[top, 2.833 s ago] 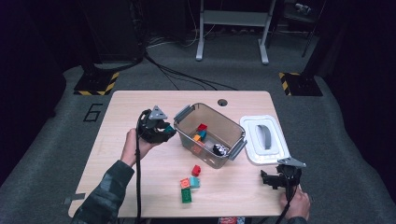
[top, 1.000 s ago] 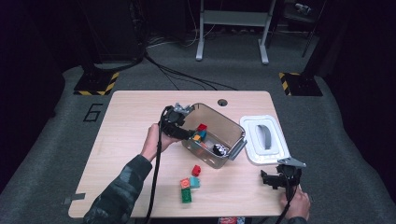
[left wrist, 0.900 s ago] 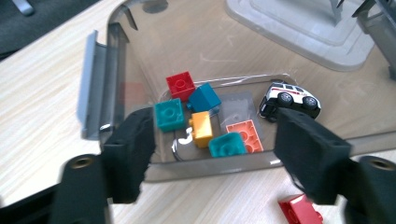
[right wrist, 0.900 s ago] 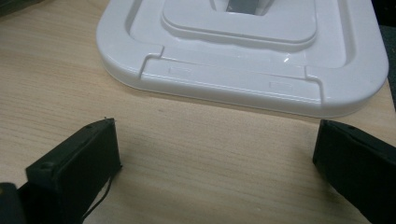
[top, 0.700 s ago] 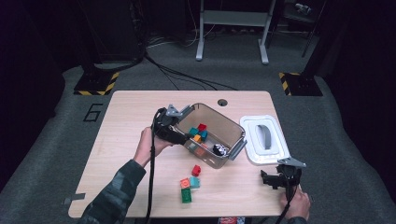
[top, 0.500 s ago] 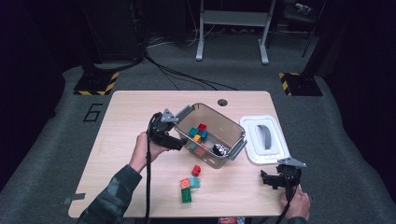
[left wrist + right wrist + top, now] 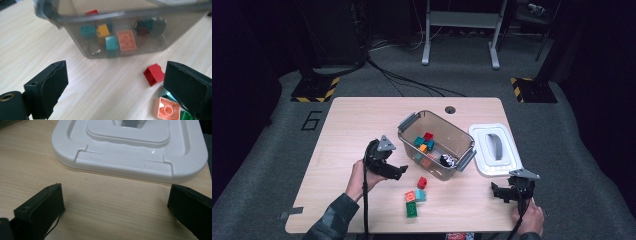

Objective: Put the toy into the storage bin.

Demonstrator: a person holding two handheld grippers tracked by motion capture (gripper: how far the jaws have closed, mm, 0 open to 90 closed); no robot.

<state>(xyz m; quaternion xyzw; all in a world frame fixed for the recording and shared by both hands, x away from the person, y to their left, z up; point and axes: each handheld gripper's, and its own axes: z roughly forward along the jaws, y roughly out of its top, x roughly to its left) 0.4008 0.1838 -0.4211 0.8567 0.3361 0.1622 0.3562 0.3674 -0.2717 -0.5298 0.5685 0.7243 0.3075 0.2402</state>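
I count four loose bricks on the wooden table (image 7: 347, 130): one red brick (image 7: 422, 182), one salmon brick (image 7: 410, 196), one teal brick (image 7: 420, 195) and one green brick (image 7: 412, 209), clustered just in front of the bin. One clear plastic bin (image 7: 412, 122) with grey latches holds about six studded bricks, teal, yellow, salmon and red, plus a dark roundish piece I cannot identify. One white moulded lid (image 7: 494, 150), rounded at the corners, lies flat beside the bin. My left gripper (image 7: 398, 172) has just been opening; its black jaws stand wide apart, nothing between them, the red brick just ahead. My right gripper (image 7: 498, 192) sits near the lid, jaws spread and empty.
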